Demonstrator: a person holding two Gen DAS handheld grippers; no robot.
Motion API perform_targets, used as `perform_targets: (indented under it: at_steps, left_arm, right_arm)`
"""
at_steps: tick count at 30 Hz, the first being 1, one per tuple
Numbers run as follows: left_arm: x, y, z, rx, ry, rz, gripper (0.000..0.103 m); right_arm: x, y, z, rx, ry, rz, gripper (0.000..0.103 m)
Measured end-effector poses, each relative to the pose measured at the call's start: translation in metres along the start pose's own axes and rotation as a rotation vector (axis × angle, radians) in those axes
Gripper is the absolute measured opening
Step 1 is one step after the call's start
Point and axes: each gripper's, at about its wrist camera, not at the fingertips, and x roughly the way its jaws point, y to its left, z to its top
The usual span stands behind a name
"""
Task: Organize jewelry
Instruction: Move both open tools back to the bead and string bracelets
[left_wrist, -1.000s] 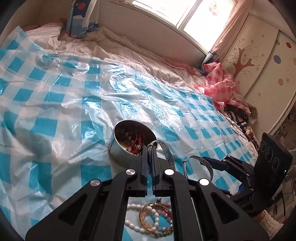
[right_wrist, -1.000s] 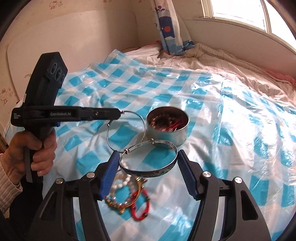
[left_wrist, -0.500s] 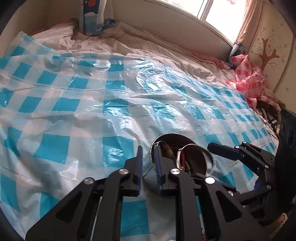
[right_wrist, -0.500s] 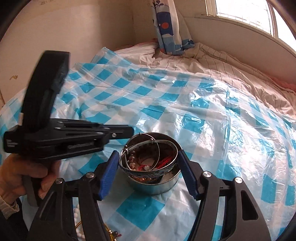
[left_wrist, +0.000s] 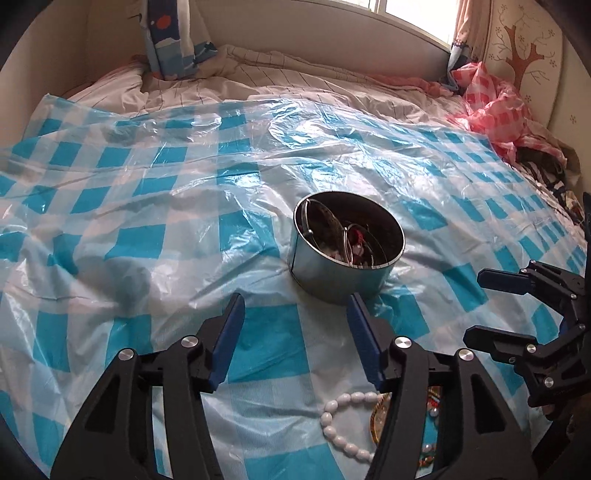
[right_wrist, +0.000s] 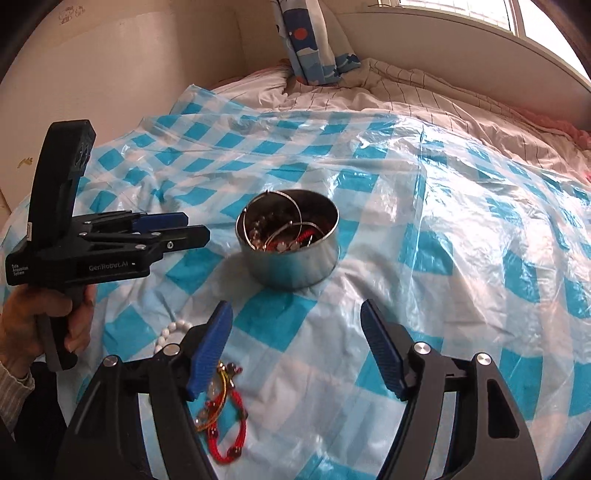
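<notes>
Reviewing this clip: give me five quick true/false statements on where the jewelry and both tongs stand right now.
1. Both silver bangles lie in the metal tin. True.
2. The left tongs grip a bangle. False: their jaws have just been opening and nothing is between them.
3. The white bead strand is inside the tin. False: it lies on the checked plastic sheet.
4. The right tongs are open and empty. True.
5. The red cord bracelet lies on the sheet outside the tin. True.
</notes>
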Motion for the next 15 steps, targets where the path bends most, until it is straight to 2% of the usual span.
perform_targets:
  at_steps: [5,10,15]
  left_arm:
    - [-0.012,-0.011,-0.032,0.017,0.04,-0.022,0.063]
    - [-0.019,-0.034,-0.051,0.098,0.048,0.012,0.063]
    - [-0.014,-0.052,-0.06,0.199,0.062,0.058,0.063]
  right_arm:
    - [-0.007,0.019,-0.031,-0.028,0.063,-0.015,0.069]
    - [-0.014,0.028,-0.052,-0.056,0.084,-0.083,0.069]
    - [-0.009,0.028,-0.056,-0.066,0.11,-0.127,0.069]
